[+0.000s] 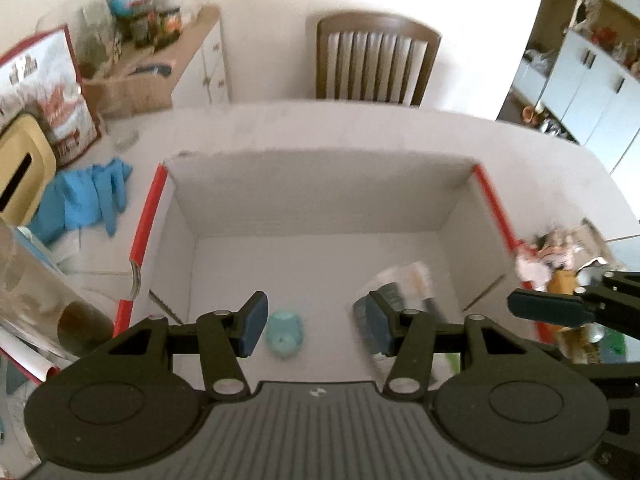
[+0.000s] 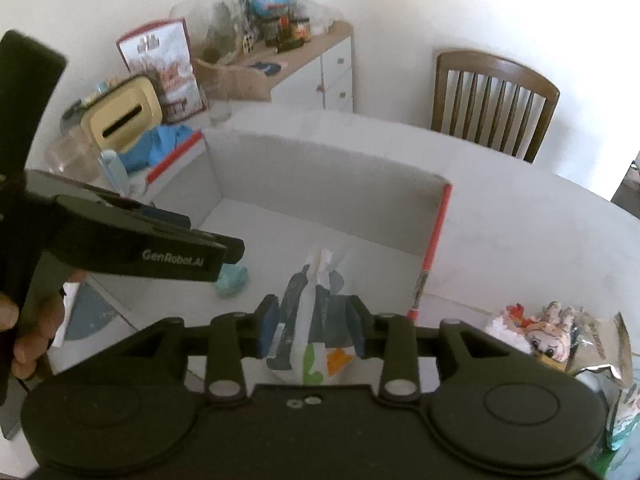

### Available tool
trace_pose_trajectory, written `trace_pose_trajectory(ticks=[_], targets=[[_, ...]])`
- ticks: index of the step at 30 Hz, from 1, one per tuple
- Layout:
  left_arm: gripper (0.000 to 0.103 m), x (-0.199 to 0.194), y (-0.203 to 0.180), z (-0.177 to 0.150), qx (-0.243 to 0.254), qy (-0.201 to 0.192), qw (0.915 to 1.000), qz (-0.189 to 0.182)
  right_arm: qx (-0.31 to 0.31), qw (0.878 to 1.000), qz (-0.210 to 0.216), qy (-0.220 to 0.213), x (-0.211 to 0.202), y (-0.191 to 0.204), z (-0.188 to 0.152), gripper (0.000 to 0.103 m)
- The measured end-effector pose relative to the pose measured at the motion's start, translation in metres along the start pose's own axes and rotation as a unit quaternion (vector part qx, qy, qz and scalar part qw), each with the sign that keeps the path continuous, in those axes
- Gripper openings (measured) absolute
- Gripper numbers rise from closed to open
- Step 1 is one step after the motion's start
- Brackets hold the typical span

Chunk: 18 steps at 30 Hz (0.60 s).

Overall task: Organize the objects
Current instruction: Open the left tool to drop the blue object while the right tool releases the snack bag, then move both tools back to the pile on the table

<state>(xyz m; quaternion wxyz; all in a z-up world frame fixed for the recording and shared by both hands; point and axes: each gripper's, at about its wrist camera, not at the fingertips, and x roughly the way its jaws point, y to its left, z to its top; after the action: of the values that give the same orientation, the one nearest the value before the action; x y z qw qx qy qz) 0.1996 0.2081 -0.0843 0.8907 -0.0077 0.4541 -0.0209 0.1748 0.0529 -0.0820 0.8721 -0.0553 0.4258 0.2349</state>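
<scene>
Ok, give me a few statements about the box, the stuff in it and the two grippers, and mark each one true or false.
1. A small teal object lies inside the white cardboard box. True.
2. The left gripper is shut on the teal object. False: its jaws stand apart with nothing between them, and the teal object lies on the box floor below.
3. A printed plastic packet sits between the right gripper's fingers. True.
4. The blue gloves lie inside the box. False: they lie on the table outside the box.
5. A wooden chair stands beyond the table's far edge. True.
</scene>
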Motion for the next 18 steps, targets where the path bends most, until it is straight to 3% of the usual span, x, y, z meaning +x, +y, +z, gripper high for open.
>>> trace_pose_trajectory(ticks=[18], targets=[[0.060,-0.069,-0.058,-0.025,0.029,-0.078,0.9964,-0.017,0.035,0.996,0.001,-0.087,-0.090,-0.031,-0.029,0.060]])
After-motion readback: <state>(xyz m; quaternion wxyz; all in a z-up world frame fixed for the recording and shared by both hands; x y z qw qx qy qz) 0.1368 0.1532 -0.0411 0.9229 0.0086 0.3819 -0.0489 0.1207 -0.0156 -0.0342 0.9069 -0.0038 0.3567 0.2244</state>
